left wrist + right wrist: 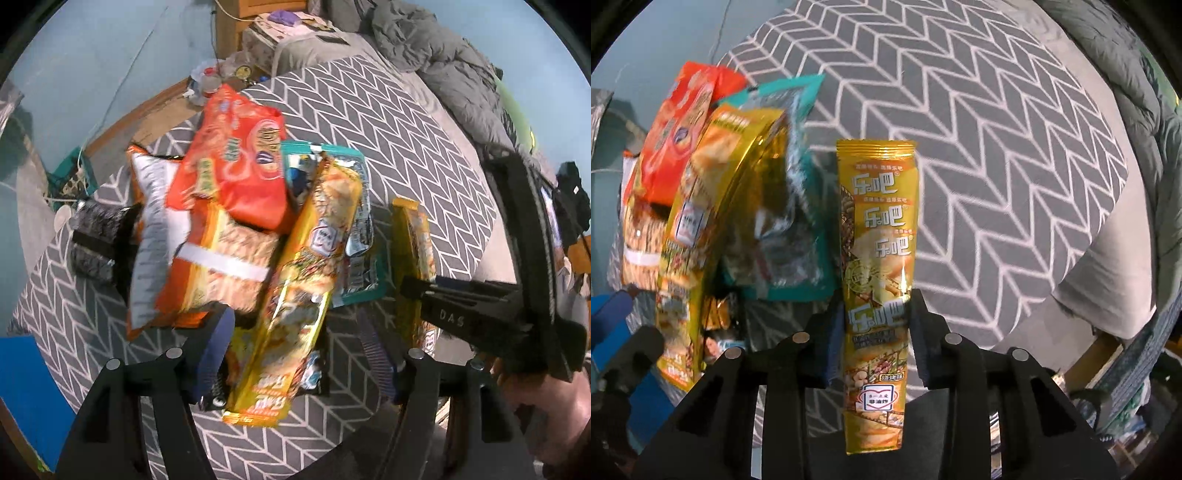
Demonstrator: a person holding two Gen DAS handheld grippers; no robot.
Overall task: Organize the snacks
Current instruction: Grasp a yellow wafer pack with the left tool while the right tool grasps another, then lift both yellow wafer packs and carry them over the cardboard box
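You work over a grey cloth with a white herringbone pattern (pixel 388 122), spread on a bed. Behind it, a rumpled grey quilt (pixel 436 48) lies heaped along the far side. Pale blue walls (pixel 92 55) surround you, and a wooden cabinet (pixel 240 22) stands in the corner.

left wrist cam: looks steeply down, close over the snack pile (pixel 236 221)
right wrist cam: straight down, right on the yellow packet (pixel 877 280)
shared: same pile, same herringbone cloth (pixel 979 166)

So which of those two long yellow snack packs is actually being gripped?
The separate yellow pack, lying alone on the patterned cloth, pinched by the right gripper. The other yellow pack lies among the pile, ungripped.
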